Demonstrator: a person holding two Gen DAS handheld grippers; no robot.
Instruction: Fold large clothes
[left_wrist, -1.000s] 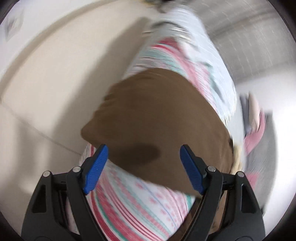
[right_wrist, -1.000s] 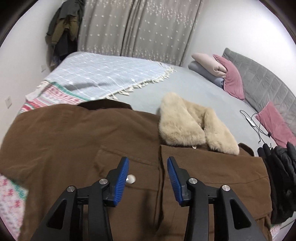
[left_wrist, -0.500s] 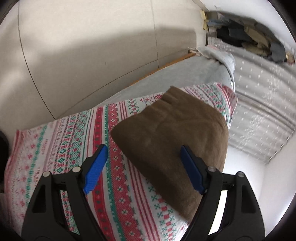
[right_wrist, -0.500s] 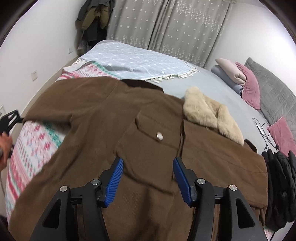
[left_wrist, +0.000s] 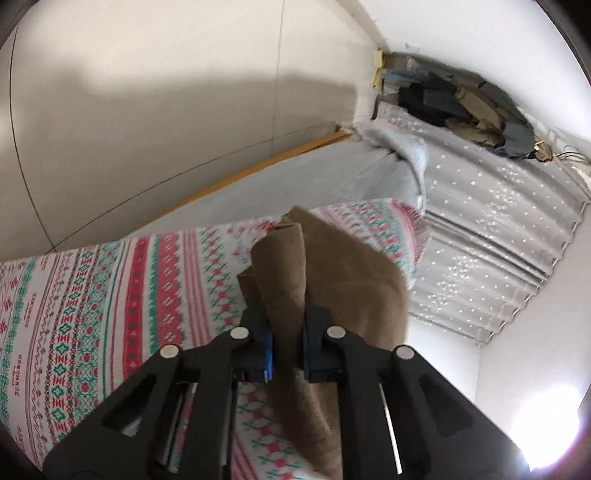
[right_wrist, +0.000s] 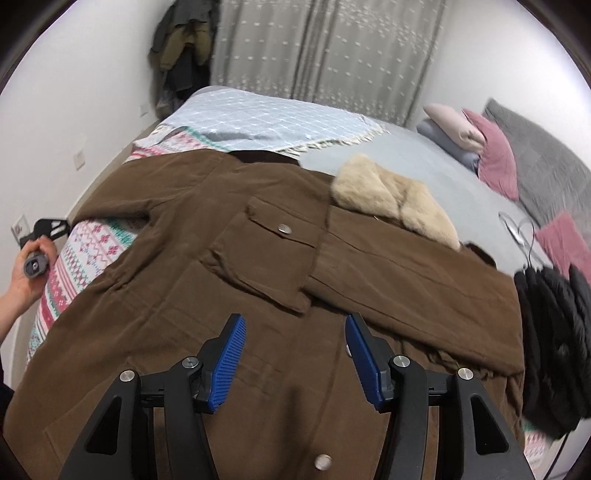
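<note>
A large brown coat with a beige fur collar lies spread face up on the bed. Its right sleeve is folded across the chest. My left gripper is shut on the cuff of the other brown sleeve, at the bed's left edge over a patterned blanket. My right gripper is open and empty, hovering over the coat's lower front. The left gripper's handle and the hand on it show at the left edge of the right wrist view.
A black garment lies at the coat's right. Pink and grey pillows sit by the grey headboard. A pale blue throw covers the far bed. A white cable lies on the grey sheet. Clothes hang in the corner by the curtain.
My left gripper has closed on the sleeve cuff, which was lying between its open jaws. My right gripper has pulled back toward the coat's hem and opened wider.
</note>
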